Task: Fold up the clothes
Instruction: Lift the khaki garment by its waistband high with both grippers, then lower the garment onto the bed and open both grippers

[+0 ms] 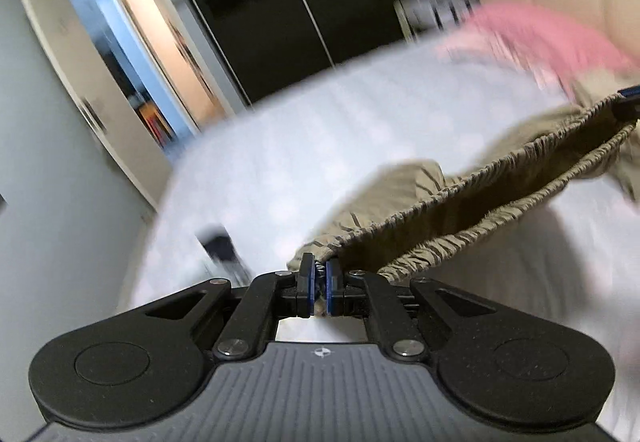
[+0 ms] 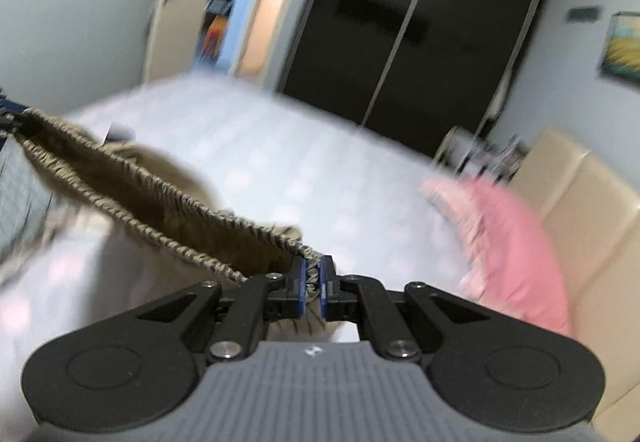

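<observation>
A khaki garment with a gathered elastic waistband [image 1: 480, 197] hangs stretched between my two grippers above a white bed [image 1: 300, 145]. My left gripper [image 1: 319, 282] is shut on one end of the waistband, the fabric bunched between its blue pads. In the right wrist view my right gripper [image 2: 314, 288] is shut on the other end of the same waistband [image 2: 160, 201]. The band gapes open between them, and the rest of the garment droops onto the bed. Each gripper shows at the far end of the band in the other's view: the right one [image 1: 628, 101], the left one [image 2: 10, 117].
A pink cloth [image 2: 508, 234] lies on the bed near a cream padded headboard [image 2: 580, 209]. Dark sliding wardrobe doors [image 2: 400, 33] stand beyond the bed, with an open doorway [image 1: 132, 53] beside them. A small dark object [image 1: 218, 246] lies on the sheet. Both views are motion-blurred.
</observation>
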